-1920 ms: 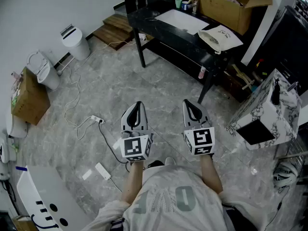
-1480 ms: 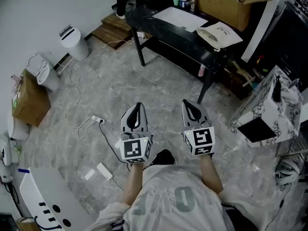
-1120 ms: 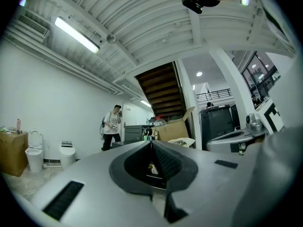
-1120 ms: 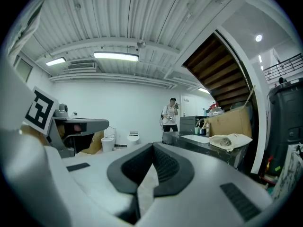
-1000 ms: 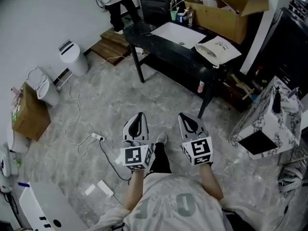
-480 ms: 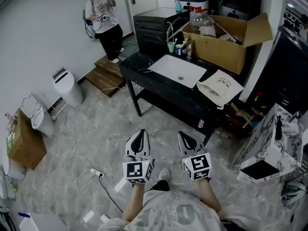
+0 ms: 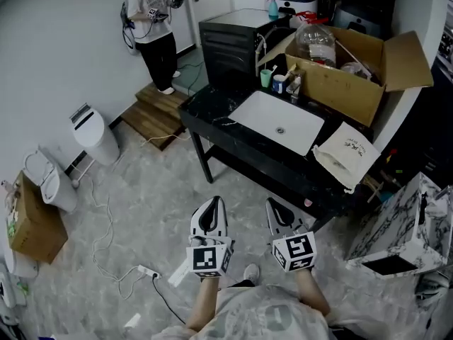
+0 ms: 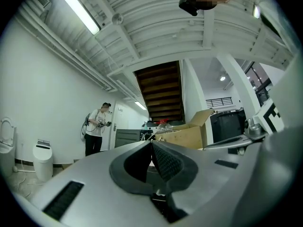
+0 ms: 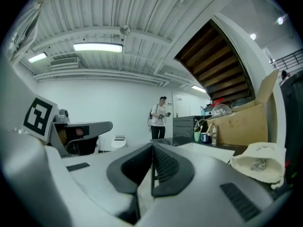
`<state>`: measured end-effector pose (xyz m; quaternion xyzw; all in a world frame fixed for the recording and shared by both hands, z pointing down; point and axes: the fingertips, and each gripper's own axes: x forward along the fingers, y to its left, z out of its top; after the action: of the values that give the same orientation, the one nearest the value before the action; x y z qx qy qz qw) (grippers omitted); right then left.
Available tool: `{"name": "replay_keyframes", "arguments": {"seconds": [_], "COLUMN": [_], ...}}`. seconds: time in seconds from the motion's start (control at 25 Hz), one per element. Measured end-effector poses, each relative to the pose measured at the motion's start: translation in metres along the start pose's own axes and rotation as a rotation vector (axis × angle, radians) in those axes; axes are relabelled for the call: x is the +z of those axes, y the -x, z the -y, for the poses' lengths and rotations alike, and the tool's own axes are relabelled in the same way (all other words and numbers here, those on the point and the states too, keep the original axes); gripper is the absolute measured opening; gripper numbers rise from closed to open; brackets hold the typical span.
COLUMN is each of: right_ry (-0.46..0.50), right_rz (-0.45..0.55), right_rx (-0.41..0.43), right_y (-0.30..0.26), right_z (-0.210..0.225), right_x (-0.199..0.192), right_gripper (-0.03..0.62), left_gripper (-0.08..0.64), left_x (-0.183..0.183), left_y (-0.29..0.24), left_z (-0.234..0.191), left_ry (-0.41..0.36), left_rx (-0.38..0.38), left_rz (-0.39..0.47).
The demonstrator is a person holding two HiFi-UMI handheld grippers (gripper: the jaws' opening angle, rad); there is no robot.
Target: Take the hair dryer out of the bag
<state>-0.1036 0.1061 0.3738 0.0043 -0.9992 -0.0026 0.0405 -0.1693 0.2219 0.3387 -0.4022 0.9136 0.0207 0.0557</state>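
A cream drawstring bag (image 7: 347, 157) with dark print lies on the right end of the black washstand (image 7: 224, 121); the right gripper view shows the bag (image 9: 259, 166) at its right edge. No hair dryer shows; what the bag holds is hidden. My left gripper (image 7: 211, 210) and right gripper (image 7: 278, 214) are held side by side over the floor, a step short of the washstand, both shut and empty. The jaws meet in the left gripper view (image 8: 152, 148) and in the right gripper view (image 9: 152, 151).
The washstand holds a white basin (image 7: 277, 121) and cups (image 7: 267, 77). An open cardboard box (image 7: 354, 76) stands behind it. A person (image 7: 152, 30) stands at the far door. A marble-patterned cabinet (image 7: 407, 225) is at right, white bins (image 7: 93, 132) and a power strip cable (image 7: 147, 270) at left.
Both grippers have been carried forward across the floor toward the washstand, still shut. The washstand, bag and box now sit closer and lower in the head view.
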Motion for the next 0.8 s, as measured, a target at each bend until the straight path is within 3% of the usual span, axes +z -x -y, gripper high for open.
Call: {"name": "replay_keyframes", "arguments": {"seconds": [0.12, 0.36, 0.8], "right_ry": [0.066, 0.047, 0.039], "right_rz": [-0.037, -0.072, -0.063], "right_rx": [-0.026, -0.063, -0.009], "right_y": [-0.025, -0.052, -0.091], "right_z": [0.003, 0.023, 0.049], "right_x": [-0.005, -0.012, -0.015], "right_gripper": [0.031, 0.031, 0.031], "left_gripper": [0.028, 0.028, 0.028], "left_x": [-0.007, -0.036, -0.043], "left_y": [-0.023, -0.054, -0.094], "left_z": [-0.014, -0.014, -0.011], "left_ry": [0.002, 0.032, 0.04], "left_rx": [-0.015, -0.061, -0.041], "left_rz": [-0.005, -0.053, -0.053]}}
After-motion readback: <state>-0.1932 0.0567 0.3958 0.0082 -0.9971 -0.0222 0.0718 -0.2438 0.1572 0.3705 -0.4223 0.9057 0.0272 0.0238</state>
